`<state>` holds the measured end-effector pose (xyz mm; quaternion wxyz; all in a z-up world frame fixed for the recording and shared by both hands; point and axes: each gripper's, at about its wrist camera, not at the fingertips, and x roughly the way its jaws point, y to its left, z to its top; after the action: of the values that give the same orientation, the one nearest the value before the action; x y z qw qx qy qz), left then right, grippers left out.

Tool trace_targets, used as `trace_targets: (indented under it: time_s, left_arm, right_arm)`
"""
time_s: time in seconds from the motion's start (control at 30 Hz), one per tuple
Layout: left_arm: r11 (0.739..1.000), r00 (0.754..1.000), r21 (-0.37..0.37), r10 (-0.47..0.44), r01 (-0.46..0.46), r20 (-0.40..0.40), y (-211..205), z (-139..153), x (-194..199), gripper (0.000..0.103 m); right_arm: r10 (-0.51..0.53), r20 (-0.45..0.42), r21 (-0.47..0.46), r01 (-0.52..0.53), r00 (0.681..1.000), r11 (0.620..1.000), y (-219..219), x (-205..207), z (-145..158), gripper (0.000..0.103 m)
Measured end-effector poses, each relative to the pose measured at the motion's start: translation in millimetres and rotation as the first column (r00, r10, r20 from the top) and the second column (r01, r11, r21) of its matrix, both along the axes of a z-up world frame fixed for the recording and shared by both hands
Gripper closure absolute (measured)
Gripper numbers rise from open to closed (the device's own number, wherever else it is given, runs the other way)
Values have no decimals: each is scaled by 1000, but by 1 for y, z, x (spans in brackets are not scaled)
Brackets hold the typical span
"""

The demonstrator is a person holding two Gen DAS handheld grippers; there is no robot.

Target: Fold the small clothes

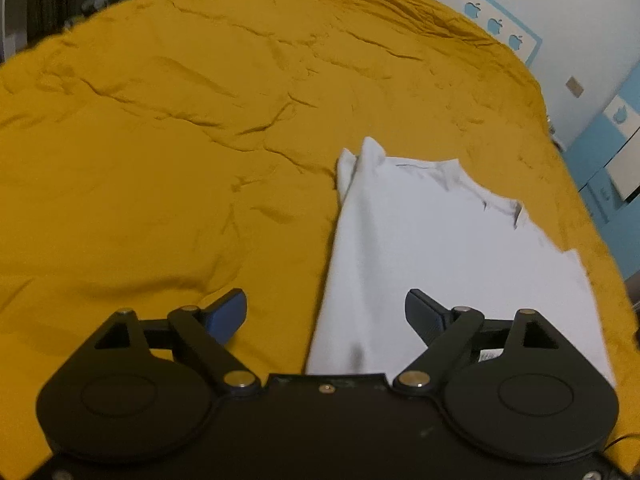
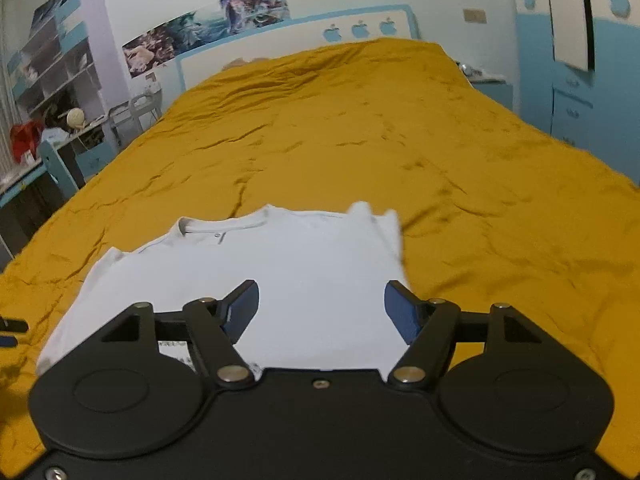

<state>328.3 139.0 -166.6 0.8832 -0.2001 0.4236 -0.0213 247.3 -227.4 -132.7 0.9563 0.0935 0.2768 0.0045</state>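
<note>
Shirt (image 2: 312, 272) lies flat on the near part of the bed, on the mustard bedspread (image 2: 360, 128), collar at the far end, hem toward the cameras. One side looks folded in already: in the left wrist view the shirt (image 1: 440, 248) has a straight long edge on its left, and a bunched sleeve tip stands up at the far corner. My read: one lengthwise fold is down and both tools are clear of it.

Left gripper (image 1: 326, 316): fingers spread wide, nothing between the pads, straddling the shirt's left edge from above. Right gripper (image 2: 322, 308): fingers also spread, empty, hovering over the hem area. Neither pad appears to touch cloth, though blur makes that less than certain.

Materials:
- shirt: thin white knit, limp, ribbed collar with a small button (image 2: 217, 235), printed label near the hem
- bedspread: matte woven cloth, creased all over, soft underneath, so pinching the top layer alone may drag the cover along
- pads: blue, flat faces on black linkages

Loose sleeve tip probably needs flattening before the next fold.
</note>
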Motion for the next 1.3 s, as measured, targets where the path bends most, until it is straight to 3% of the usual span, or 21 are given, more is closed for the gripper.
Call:
trace_targets:
  time_s: [0.13, 0.3, 0.43, 0.6, 0.77, 0.87, 1.07, 1.3]
  left_arm:
    - [998, 999, -61, -11, 9, -36, -3, -13, 23, 13]
    - [997, 995, -68, -41, 35, -90, -14, -35, 50, 13]
    - [996, 991, -65, -68, 61, -114, -25, -50, 71, 3]
    - [995, 991, -59, -82, 76, -104, -40, -57, 85, 3]
    - [989, 988, -104, -113, 102, -106, -48, -54, 91, 3]
    - [982, 982, -132, -149, 134, -112, -55, -57, 95, 1]
    - [983, 980, -112, -157, 144, -120, -61, -63, 102, 0]
    - [979, 981, -156, -153, 133, -122, -62, -63, 112, 0]
  right_arm:
    - [-21, -60, 27, 22, 998, 999, 11, 9, -20, 33]
    - [-135, -116, -44, 131, 984, 990, 7, 10, -45, 33]
    - [-212, -167, -15, 212, 963, 977, -12, 10, -60, 33]
    - [-199, -156, -47, 194, 967, 980, -8, 8, -67, 33]
    - [-211, -150, -53, 206, 966, 977, -6, 7, -69, 32]
    - [-210, -147, -37, 207, 967, 978, -4, 9, -70, 22]
    - [-215, -144, -31, 213, 966, 977, -1, 12, -71, 12]
    - [-213, -146, -32, 210, 966, 977, 1, 12, -73, 10]
